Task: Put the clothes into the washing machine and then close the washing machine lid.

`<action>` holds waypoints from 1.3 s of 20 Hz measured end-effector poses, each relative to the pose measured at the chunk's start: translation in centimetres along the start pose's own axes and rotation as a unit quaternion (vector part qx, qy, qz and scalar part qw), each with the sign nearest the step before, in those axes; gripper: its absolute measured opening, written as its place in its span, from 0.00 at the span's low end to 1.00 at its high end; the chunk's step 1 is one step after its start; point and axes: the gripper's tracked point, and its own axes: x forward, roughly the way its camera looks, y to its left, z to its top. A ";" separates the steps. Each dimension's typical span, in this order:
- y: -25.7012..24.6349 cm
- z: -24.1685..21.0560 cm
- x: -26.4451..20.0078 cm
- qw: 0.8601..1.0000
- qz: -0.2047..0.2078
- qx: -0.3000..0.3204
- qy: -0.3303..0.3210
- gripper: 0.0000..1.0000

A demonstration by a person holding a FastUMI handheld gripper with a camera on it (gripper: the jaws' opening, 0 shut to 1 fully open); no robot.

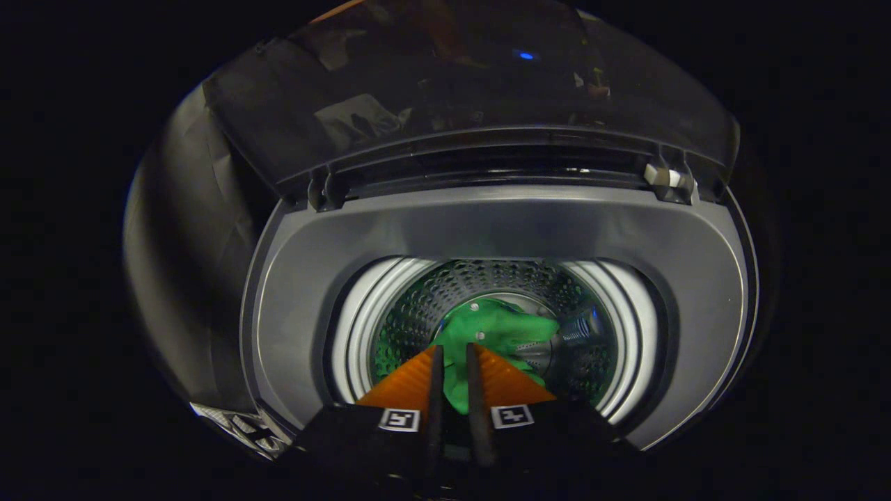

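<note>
I look straight down into a top-loading washing machine (501, 229) with a grey top rim. Its dark see-through lid (445, 104) stands raised at the back, beyond the opening. A bright green garment (501, 327) with small white buttons hangs down into the perforated steel drum (418, 313). My gripper (454, 351) is over the near edge of the opening, pointing into the drum. Its fingers are drawn close together, and green cloth fills the narrow gap between them and spreads out just beyond the tips. The drum floor under the cloth is partly hidden.
White plastic rings (362, 320) line the drum mouth on both sides. Two lid hinges (668, 177) sit at the back corners of the rim. A control panel corner (243, 424) shows left of the gripper's body. A pale wall surface (188, 278) stands left of the machine.
</note>
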 end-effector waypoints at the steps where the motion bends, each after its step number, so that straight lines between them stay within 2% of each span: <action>1: 0.0 0.1 -0.1 1.000 0.000 0.001 0.001 0.39; 5: 0.2 0.0 -1.0 1.000 0.006 -0.010 -0.005 0.96; 10: 0.2 1.0 -2.4 0.999 0.003 -0.009 -0.038 0.97; 17: 1.4 3.6 -6.7 0.996 0.018 -0.012 -0.091 0.98; 26: 2.8 10.5 -12.8 0.978 0.032 -0.042 -0.202 0.97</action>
